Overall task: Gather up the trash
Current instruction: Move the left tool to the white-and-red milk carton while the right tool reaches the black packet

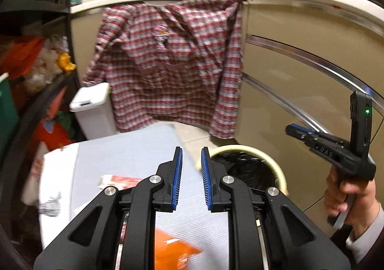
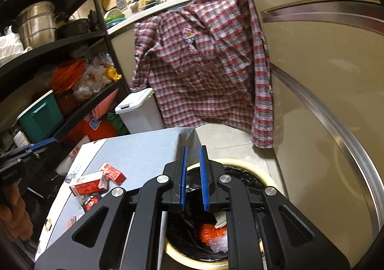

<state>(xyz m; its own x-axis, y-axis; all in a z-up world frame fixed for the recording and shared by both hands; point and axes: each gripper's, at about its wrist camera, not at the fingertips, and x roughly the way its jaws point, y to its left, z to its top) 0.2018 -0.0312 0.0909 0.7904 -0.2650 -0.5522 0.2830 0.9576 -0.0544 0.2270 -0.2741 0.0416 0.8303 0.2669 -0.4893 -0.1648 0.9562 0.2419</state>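
Blue ribbed pads line the left gripper [image 1: 191, 169], whose jaws stand apart with nothing between them in the left wrist view. Below and to the left of its fingers lies the grey bench [image 1: 134, 150], blurred by motion, with a red and white carton [image 1: 120, 180] just left of the left finger and an orange wrapper [image 1: 175, 249] under the gripper body, close to the camera. Just right of the right finger is the cream-rimmed trash bin [image 1: 273, 162] with its black liner. Farther right, the right gripper [image 1: 294, 129] shows from the side in a hand [image 1: 345, 195]; from here I cannot tell how its jaws stand. Ahead, a red plaid shirt [image 1: 172, 65] hangs from the counter edge, with a white lidded bin [image 1: 91, 101] on the floor to its left.

In the right wrist view the right gripper [image 2: 192, 178] hangs directly over the trash bin [image 2: 240, 164], jaws parted by a narrow gap and holding nothing. Beneath the gripper, inside the black liner, lie an orange crumpled wrapper [image 2: 211, 234] and a clear plastic scrap [image 2: 218, 244]. Left of the fingers, on the bench [image 2: 144, 152], sit the red and white cartons [image 2: 96, 181], well apart from the gripper. The left gripper [image 2: 36, 147] shows only as a dark shape at the far left edge.
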